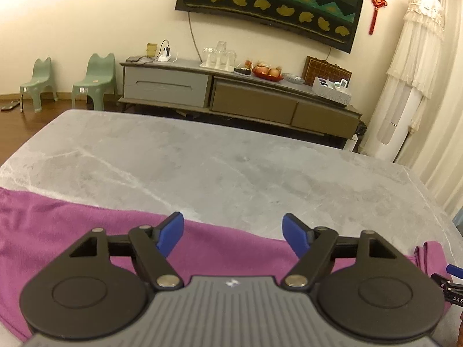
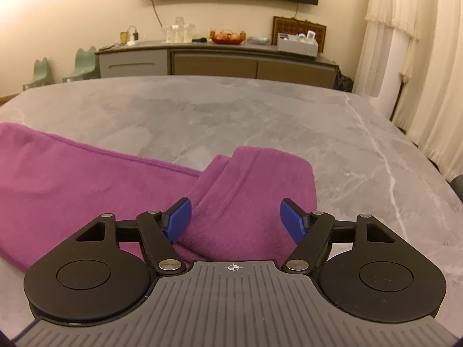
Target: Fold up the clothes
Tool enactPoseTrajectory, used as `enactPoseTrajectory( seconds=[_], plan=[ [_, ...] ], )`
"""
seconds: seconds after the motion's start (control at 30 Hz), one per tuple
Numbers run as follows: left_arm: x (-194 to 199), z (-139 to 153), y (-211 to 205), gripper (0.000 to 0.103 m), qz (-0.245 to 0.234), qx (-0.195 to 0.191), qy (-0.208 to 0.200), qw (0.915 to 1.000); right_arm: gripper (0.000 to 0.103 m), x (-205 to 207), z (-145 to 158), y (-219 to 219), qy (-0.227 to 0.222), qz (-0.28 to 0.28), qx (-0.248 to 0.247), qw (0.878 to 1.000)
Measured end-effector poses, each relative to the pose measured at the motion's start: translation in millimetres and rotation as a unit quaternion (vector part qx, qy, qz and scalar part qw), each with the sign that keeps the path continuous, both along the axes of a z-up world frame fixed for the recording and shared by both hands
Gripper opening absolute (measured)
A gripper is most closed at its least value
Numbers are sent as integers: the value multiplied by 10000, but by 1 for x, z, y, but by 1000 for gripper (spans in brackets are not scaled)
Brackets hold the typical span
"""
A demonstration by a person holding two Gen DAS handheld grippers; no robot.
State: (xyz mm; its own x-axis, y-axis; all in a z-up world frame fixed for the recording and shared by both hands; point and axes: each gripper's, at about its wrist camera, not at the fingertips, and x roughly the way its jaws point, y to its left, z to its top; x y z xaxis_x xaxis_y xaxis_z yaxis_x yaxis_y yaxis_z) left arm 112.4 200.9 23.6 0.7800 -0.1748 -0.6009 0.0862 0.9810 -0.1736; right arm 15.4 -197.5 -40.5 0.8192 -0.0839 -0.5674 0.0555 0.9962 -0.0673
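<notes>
A purple garment (image 1: 58,225) lies flat on the grey marble table (image 1: 202,159), spread across the near side. My left gripper (image 1: 234,235) hovers open above the garment's far edge, nothing between its blue fingers. In the right wrist view the same purple garment (image 2: 72,173) shows a folded sleeve end (image 2: 260,179) pointing away from me. My right gripper (image 2: 235,219) is open just above that sleeve end, with the cloth lying between and below its blue fingers. The tip of the right gripper (image 1: 451,271) peeks in at the left view's right edge.
Bare marble table (image 2: 260,110) stretches beyond the garment to its far edge. Behind it stand a low TV cabinet (image 1: 231,95) with glasses and fruit, two green stools (image 1: 95,78), a wall screen (image 1: 269,3) and a white draped column (image 1: 411,72).
</notes>
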Motion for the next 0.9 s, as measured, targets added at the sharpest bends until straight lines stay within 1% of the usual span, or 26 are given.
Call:
enactPoseTrajectory(
  seconds=[0.07,0.13,0.17,0.2,0.23,0.27,0.3,0.37,0.47,0.57,0.6,0.63,0.67,0.7,0.77,0.8,0.83,0.87,0.9],
  plan=[
    [3,-1,2,77,22,-42,72,10000,79,-1,1,2,-39,56,11,10000],
    [6,-3,5,77,44,-84,144,9999,77,2,-3,5,69,120,-34,9999],
    [8,-3,6,77,55,-105,180,9998,71,4,-7,6,179,147,-72,9997],
    [9,-5,6,77,55,-121,235,9996,62,5,-8,7,246,182,-74,9995],
    [10,-6,5,77,54,-138,291,9995,61,4,-8,6,250,216,-52,9994],
    [11,-7,4,77,56,-127,333,9993,53,4,-7,6,254,250,-30,9994],
    [12,-9,2,77,57,-114,375,9992,37,4,-7,6,258,284,-8,9993],
    [13,-12,-5,77,18,-51,480,9988,24,2,-6,6,262,342,17,9991],
    [14,-19,-21,77,-103,120,578,9982,24,1,-7,7,287,394,25,9988],
    [12,-25,-42,77,-257,291,642,9972,25,0,-8,3,337,416,216,9983],
    [11,-27,-44,78,-279,323,668,9969,29,-1,-7,1,341,411,306,9981],
    [10,-28,-45,77,-299,354,695,9965,36,-3,-4,-3,304,390,454,9977],
    [9,-30,-47,77,-320,385,721,9961,47,-6,-1,-9,220,352,665,9969],
    [8,-28,-34,78,-192,364,693,9967,52,-10,3,-15,126,313,838,9959],
    [4,-25,-8,78,80,313,631,9975,54,-16,13,-28,-56,215,1101,9937],
    [2,-25,20,78,413,195,644,9969,55,-18,17,-34,-102,135,1236,9922],
    [-1,-26,50,79,797,46,676,9945,55,-18,21,-37,-119,82,1342,9909],
    [-8,-27,83,80,1217,-154,715,9899,55,-17,22,-37,-105,60,1415,9899],
    [-15,-30,115,80,1637,-356,752,9830,55,-16,24,-37,-91,38,1489,9888]
  ],
)
